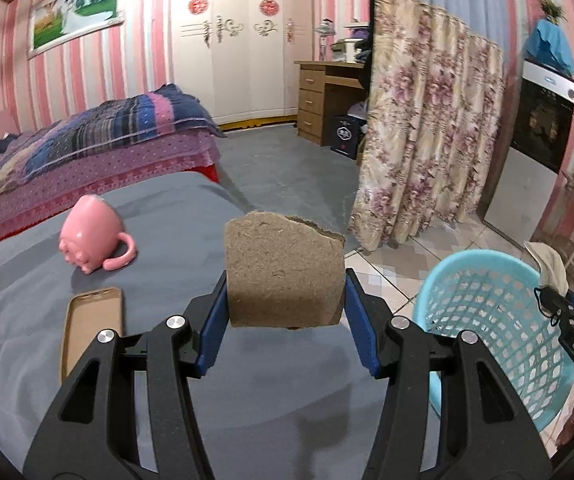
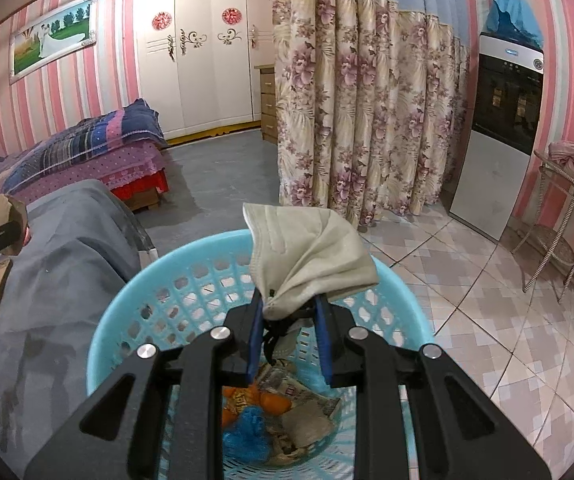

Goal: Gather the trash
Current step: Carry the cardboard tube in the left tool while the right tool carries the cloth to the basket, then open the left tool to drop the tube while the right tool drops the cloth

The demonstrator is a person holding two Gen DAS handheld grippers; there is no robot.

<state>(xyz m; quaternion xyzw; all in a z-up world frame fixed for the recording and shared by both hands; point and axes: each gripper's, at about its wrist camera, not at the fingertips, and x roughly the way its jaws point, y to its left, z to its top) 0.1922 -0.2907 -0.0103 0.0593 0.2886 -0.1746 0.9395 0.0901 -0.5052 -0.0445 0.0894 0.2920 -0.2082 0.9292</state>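
My left gripper [image 1: 285, 300] is shut on a torn brown cardboard piece [image 1: 283, 268], held upright above the grey-covered table [image 1: 167, 208]. A light blue plastic basket [image 1: 487, 320] stands on the floor to its right. My right gripper [image 2: 289, 312] is shut on a beige face mask [image 2: 307, 252], hanging over the basket [image 2: 135, 292]. Inside the basket lie paper scraps [image 2: 307, 400], an orange wrapper [image 2: 263, 400] and a blue crumpled thing [image 2: 247, 432]. The left gripper with its cardboard piece [image 2: 5, 216] shows at the left edge of the right wrist view.
A pink mug [image 1: 91, 236] lies on its side on the table, with a tan phone case [image 1: 91, 328] nearer me. A bed [image 1: 87, 148], a floral curtain [image 1: 427, 132], a white wardrobe [image 1: 239, 40], a wooden desk [image 1: 327, 96] and a water dispenser [image 2: 499, 132] stand around.
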